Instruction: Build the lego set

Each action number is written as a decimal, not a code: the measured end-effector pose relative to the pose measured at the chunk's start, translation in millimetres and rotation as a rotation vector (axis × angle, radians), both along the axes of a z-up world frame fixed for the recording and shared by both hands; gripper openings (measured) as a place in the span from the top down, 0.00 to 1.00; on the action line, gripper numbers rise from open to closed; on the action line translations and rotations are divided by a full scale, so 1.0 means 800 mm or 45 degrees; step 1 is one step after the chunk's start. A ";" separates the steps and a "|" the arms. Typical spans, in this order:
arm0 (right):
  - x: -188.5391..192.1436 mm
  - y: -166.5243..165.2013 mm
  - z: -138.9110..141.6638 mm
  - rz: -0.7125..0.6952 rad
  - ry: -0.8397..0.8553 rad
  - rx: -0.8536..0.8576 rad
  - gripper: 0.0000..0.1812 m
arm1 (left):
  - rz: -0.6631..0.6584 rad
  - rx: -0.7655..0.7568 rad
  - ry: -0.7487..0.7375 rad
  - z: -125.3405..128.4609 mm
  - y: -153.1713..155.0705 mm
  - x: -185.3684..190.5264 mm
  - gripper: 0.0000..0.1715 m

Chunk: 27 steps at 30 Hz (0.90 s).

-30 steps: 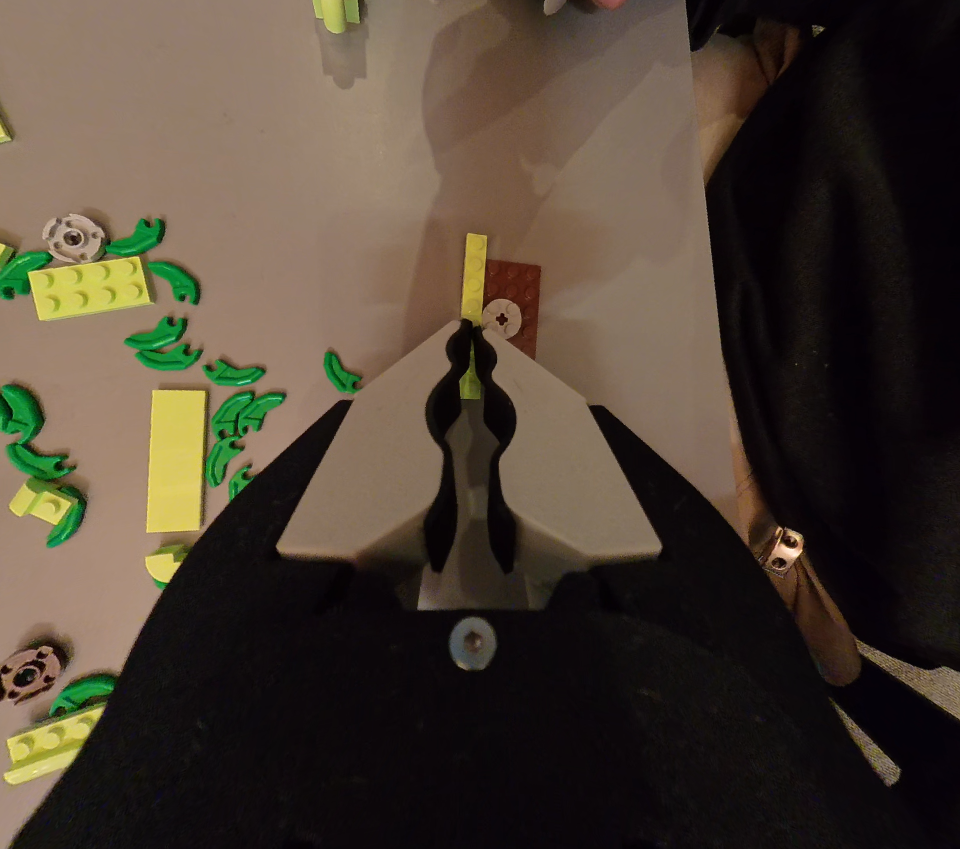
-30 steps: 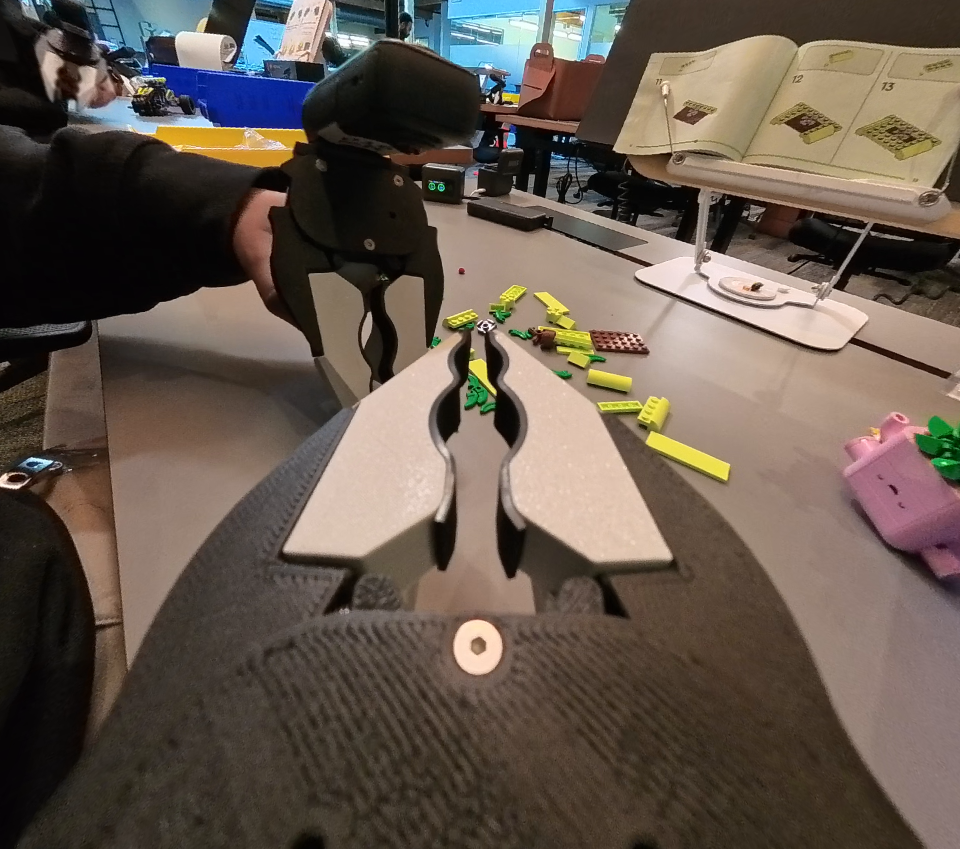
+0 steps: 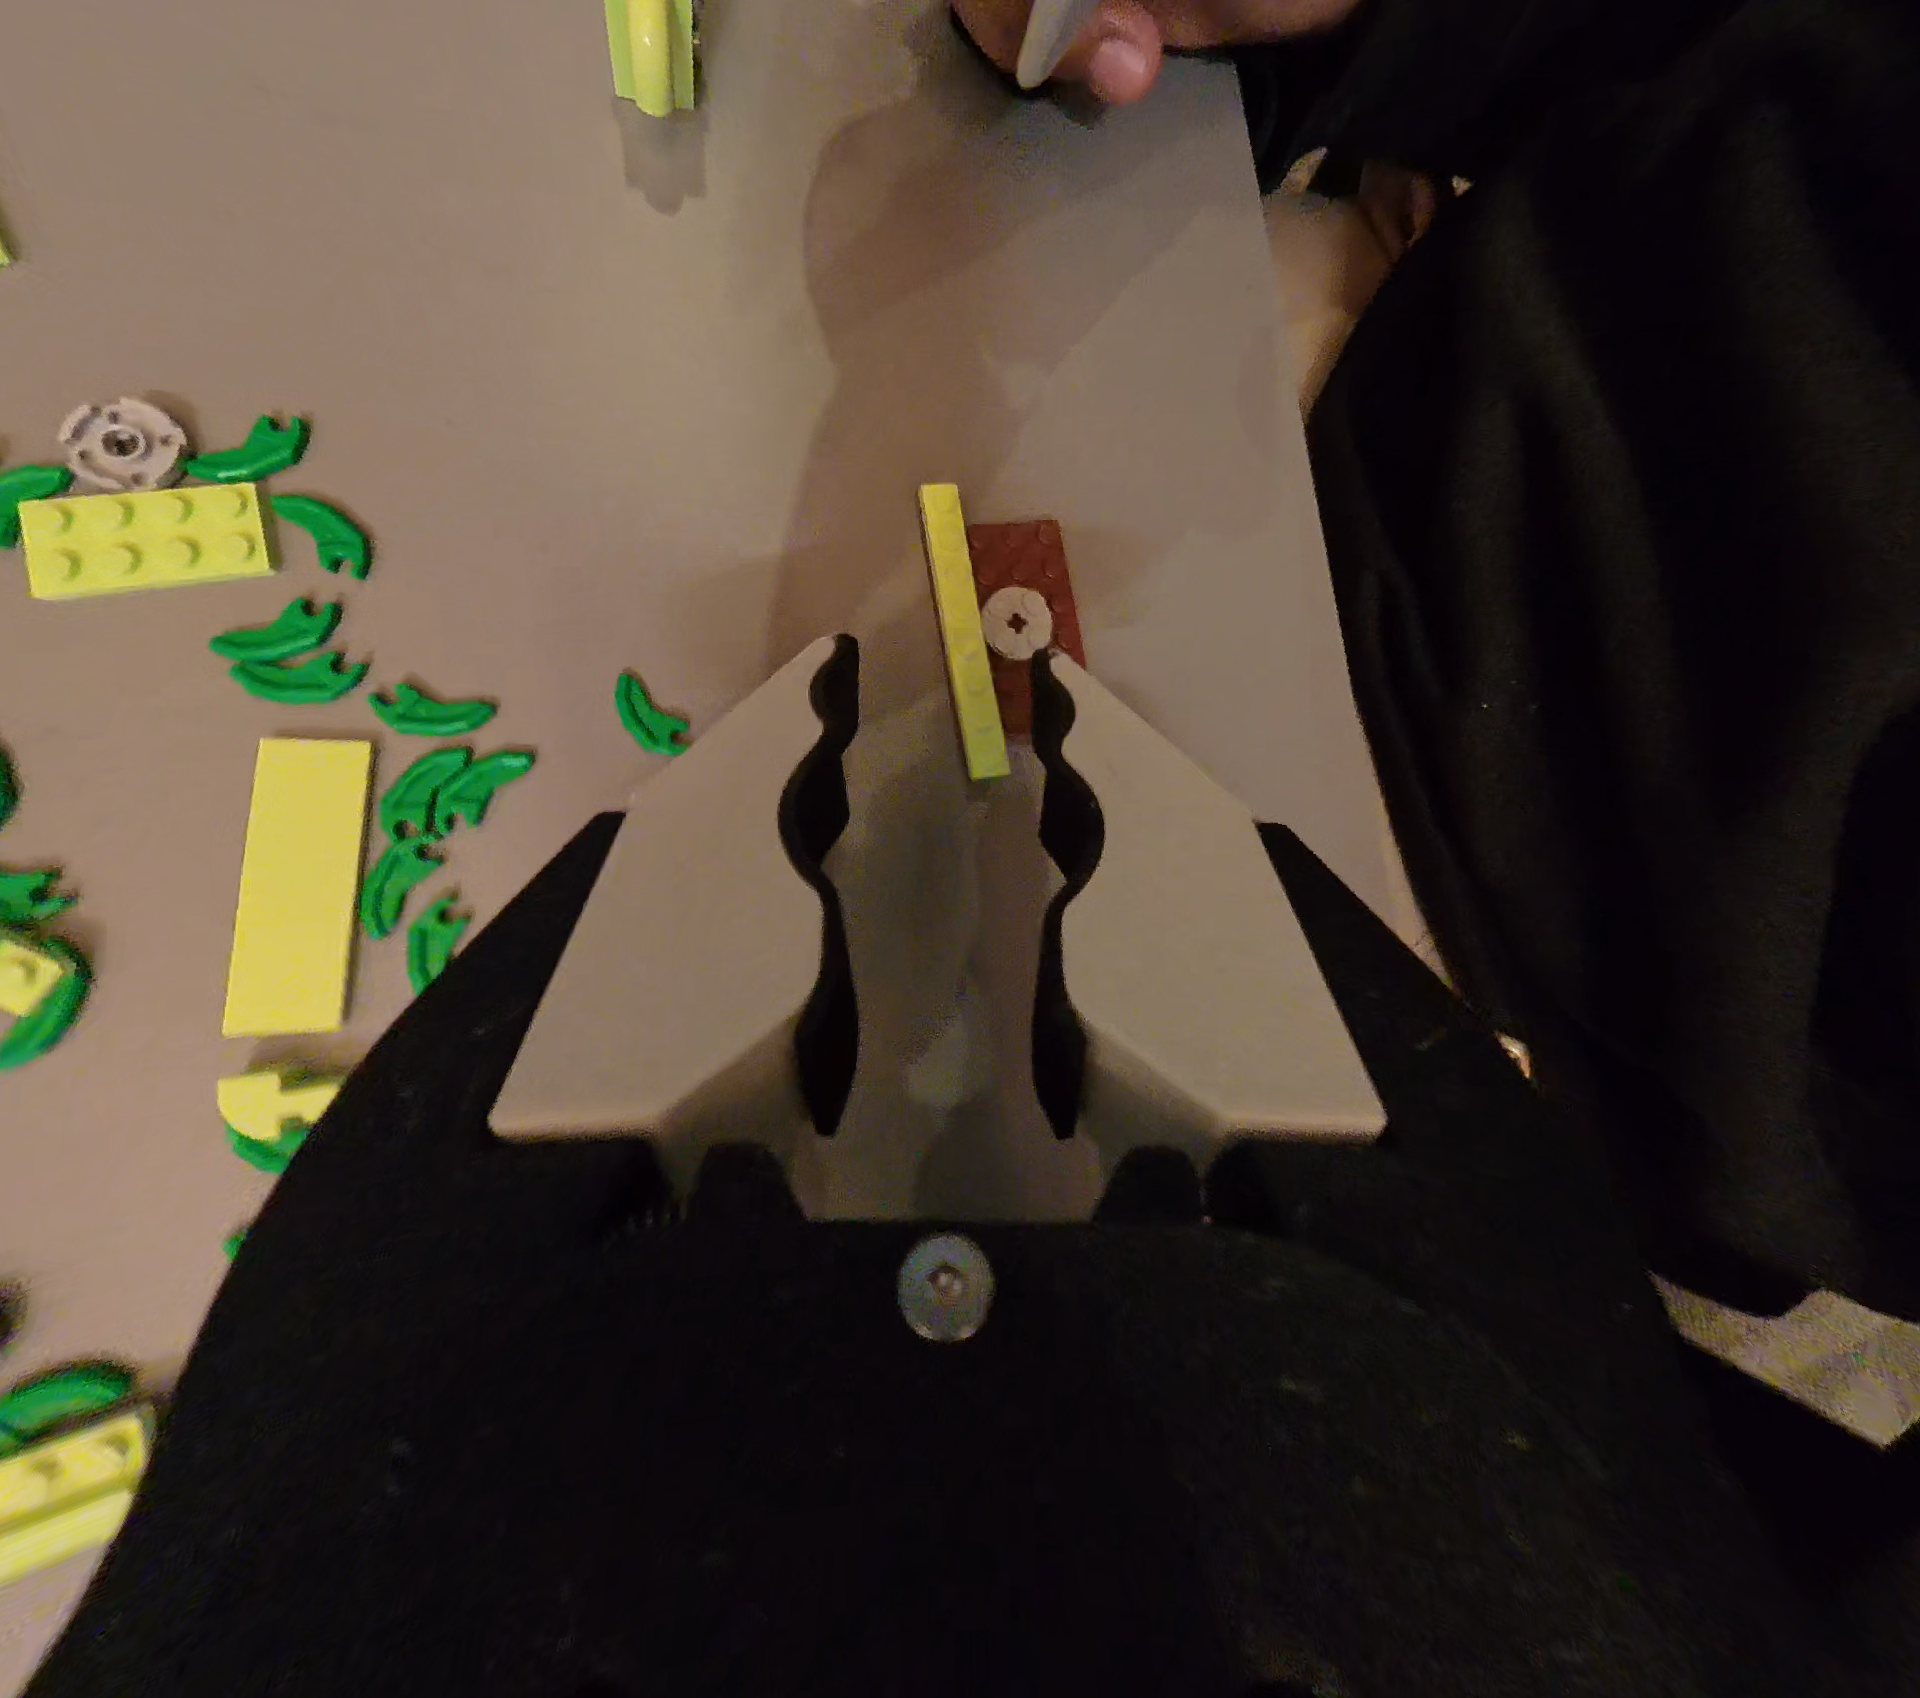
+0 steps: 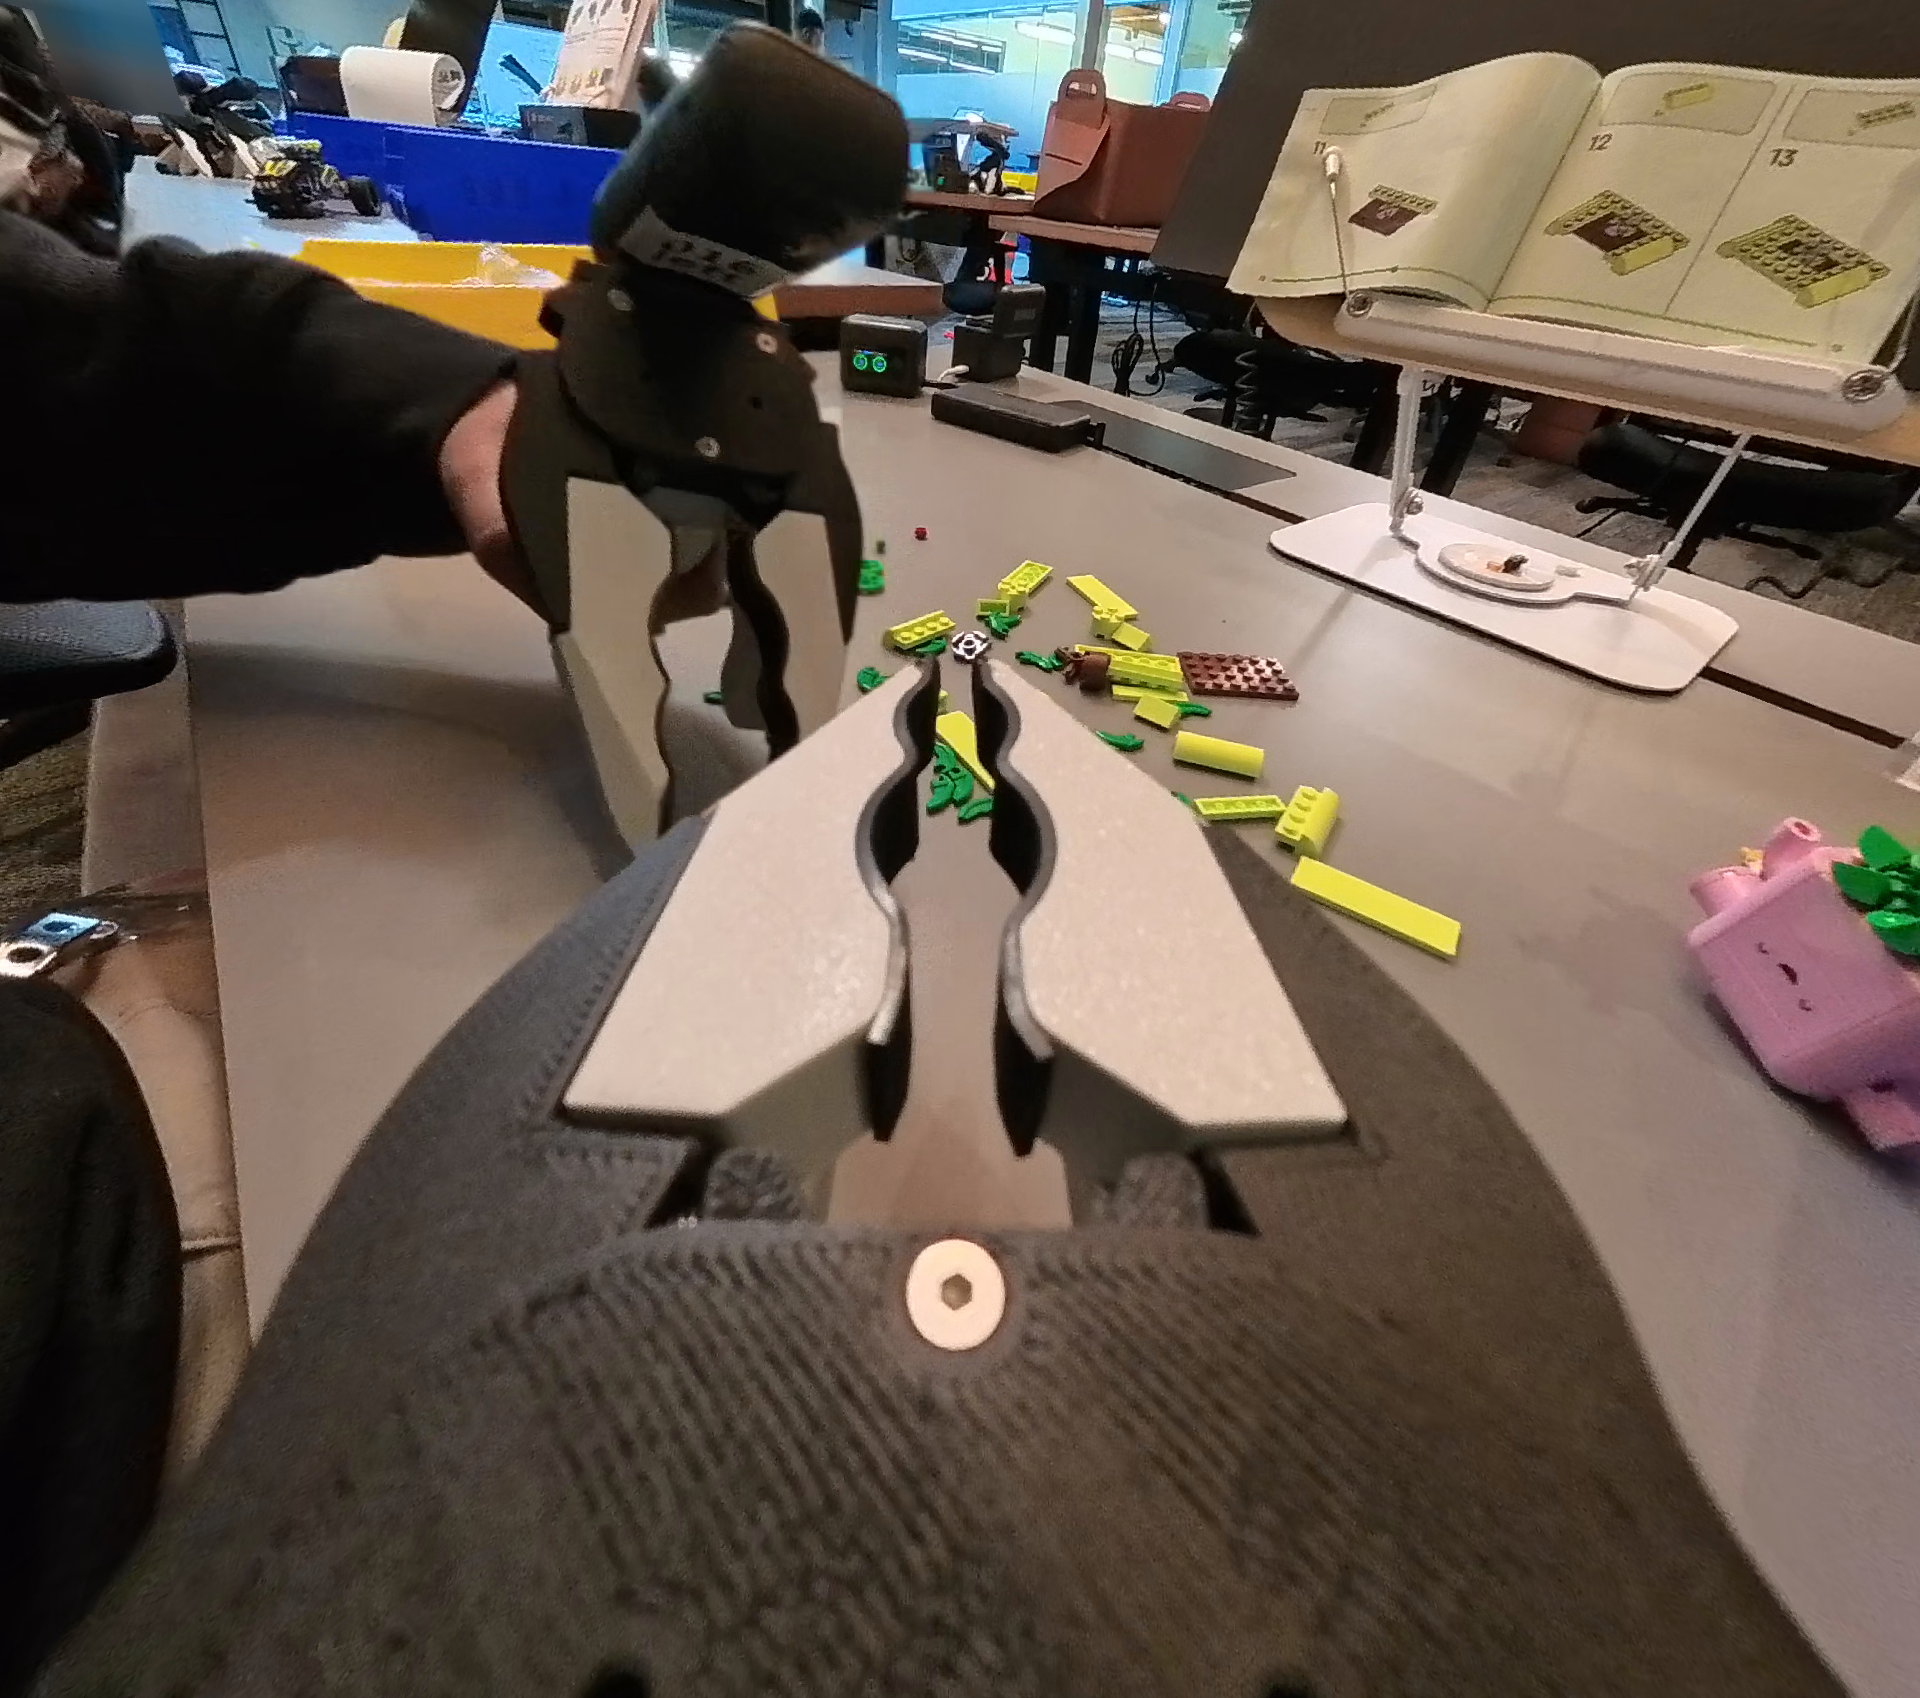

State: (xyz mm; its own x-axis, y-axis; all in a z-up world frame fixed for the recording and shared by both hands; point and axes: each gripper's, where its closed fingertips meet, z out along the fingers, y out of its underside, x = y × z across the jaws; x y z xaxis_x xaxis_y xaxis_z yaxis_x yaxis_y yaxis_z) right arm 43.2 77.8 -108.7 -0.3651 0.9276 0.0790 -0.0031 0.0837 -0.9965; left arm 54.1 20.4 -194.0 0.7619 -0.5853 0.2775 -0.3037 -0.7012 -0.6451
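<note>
A second ago my left hand-held gripper was pinched shut on the thin lime-green lego strip; now its jaws are spread wide and hold nothing. The strip lies on the grey surface between the fingertips, pressed along the left edge of the small reddish-brown studded plate that carries a pale grey round stud piece. The right fingertip is just beside that plate. I read this as the strip placed and let go, though I cannot tell if it is seated fully, since it looks slightly skewed.

My right hand-held gripper hovers above the surface, jaws nearly pressed together with only a thin gap and nothing between them. Ahead of it lie the loose lime-green bricks and green leaf pieces, and a larger brown plate, likely the next parts to fetch.
</note>
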 end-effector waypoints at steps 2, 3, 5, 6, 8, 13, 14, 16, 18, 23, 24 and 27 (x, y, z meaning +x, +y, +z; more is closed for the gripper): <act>-0.001 0.000 -0.001 0.005 -0.010 -0.001 0.98 | 0.035 0.013 -0.037 0.003 -0.009 0.004 0.81; -0.001 -0.001 -0.002 0.006 -0.013 -0.002 0.98 | 0.047 0.018 -0.045 0.003 -0.014 0.007 0.81; -0.001 0.000 -0.002 0.005 -0.014 0.000 0.98 | 0.080 0.036 -0.010 -0.002 -0.019 0.009 0.81; -0.001 -0.001 -0.002 0.004 -0.013 0.002 0.98 | 0.098 0.044 0.022 -0.006 -0.019 0.009 0.82; -0.001 -0.001 -0.002 0.004 -0.016 0.005 0.98 | 0.131 0.048 0.072 -0.014 -0.019 0.007 0.81; -0.003 -0.002 -0.004 0.008 -0.030 0.009 0.98 | 0.168 0.042 0.013 -0.019 -0.010 0.020 0.77; -0.003 -0.002 -0.004 0.008 -0.031 0.009 0.97 | 0.164 0.045 0.009 -0.019 -0.009 0.023 0.76; -0.003 -0.001 -0.004 0.006 -0.029 0.008 0.98 | 0.170 0.053 0.027 -0.019 -0.008 0.025 0.74; -0.003 -0.001 -0.003 0.005 -0.026 0.010 0.98 | 0.179 0.065 0.075 -0.021 -0.009 0.025 0.74; -0.002 -0.002 -0.003 0.001 -0.020 0.022 0.98 | 0.260 0.171 0.213 -0.014 -0.008 0.012 0.76; -0.002 -0.002 -0.003 0.001 -0.021 0.024 0.98 | 0.281 0.196 0.183 -0.008 -0.008 0.012 0.78; -0.003 -0.003 -0.005 0.004 -0.028 0.029 0.98 | 0.376 0.157 0.050 0.000 -0.009 0.010 0.90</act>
State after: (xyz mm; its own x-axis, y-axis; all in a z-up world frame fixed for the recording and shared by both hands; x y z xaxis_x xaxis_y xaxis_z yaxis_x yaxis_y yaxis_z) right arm 40.9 75.2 -112.3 -0.3702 0.9244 0.0921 0.0181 0.1063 -0.9942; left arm 61.7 13.5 -194.3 0.9124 -0.3649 0.1855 -0.1250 -0.6798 -0.7227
